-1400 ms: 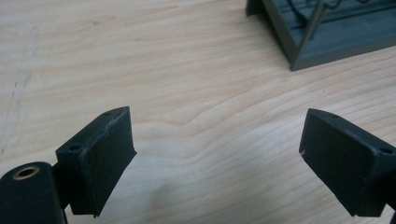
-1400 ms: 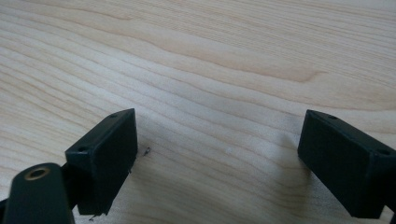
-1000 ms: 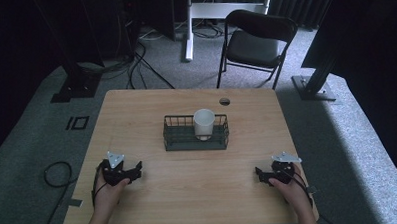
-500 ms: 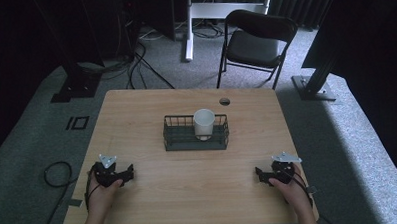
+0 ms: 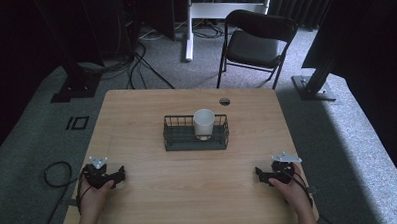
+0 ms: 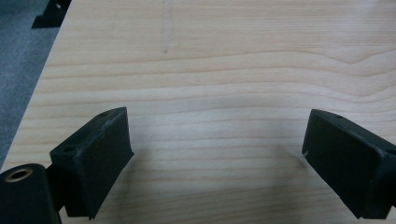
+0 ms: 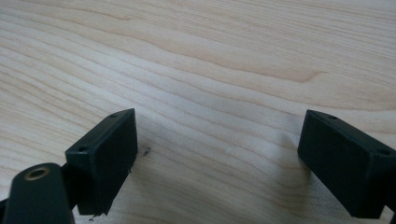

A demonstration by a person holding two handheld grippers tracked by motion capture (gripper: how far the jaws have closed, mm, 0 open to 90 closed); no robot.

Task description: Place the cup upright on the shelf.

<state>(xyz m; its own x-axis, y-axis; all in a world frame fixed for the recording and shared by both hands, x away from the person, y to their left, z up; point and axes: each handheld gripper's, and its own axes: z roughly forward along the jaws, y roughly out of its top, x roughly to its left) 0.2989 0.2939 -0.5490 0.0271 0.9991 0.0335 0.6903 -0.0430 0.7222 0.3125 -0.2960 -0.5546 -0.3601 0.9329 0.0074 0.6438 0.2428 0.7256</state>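
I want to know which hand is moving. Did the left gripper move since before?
Yes. The left gripper slid left toward the table edge, away from the basket; its jaws have just been opening, nothing between them.

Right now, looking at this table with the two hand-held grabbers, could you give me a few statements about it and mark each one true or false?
1. A white cup stands inside the wire basket. True.
2. The left gripper holds the cup. False: nothing lies between its fingers, just bare table.
3. The basket sits about mid-table, apart from both grippers. True.
4. The right gripper is clamped shut. False: its fingers stand wide apart over the wood.
5. A folding chair stands on the floor beyond the table. True.
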